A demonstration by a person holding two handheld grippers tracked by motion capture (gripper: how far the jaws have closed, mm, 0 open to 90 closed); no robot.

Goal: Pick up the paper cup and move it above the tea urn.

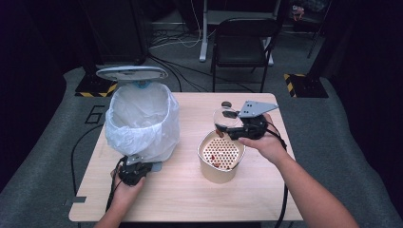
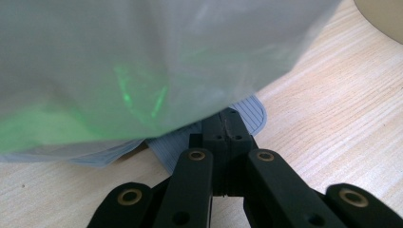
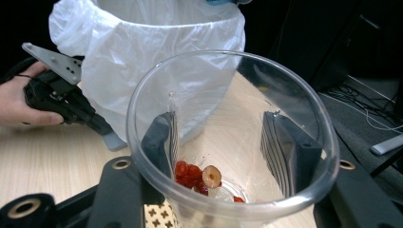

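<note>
A person's right gripper [image 1: 231, 124] clamps its fingers [image 3: 164, 137] on a clear plastic cup [image 3: 233, 137] holding red fruit scraps [image 3: 190, 173], tipped above the perforated strainer pot [image 1: 221, 156] on the bench [image 1: 180, 190]. The left gripper [image 2: 227, 130], fingers closed, presses the pedal [image 2: 252, 111] of the bag-lined bin [image 1: 142, 118], lid raised. Next, apparently: carry the cup over the bin and tip it.

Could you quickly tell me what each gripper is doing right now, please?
Left gripper: shut, fingers pressed together at the bin's pedal.
Right gripper: shut on the clear cup, which holds red fruit pieces.
</note>
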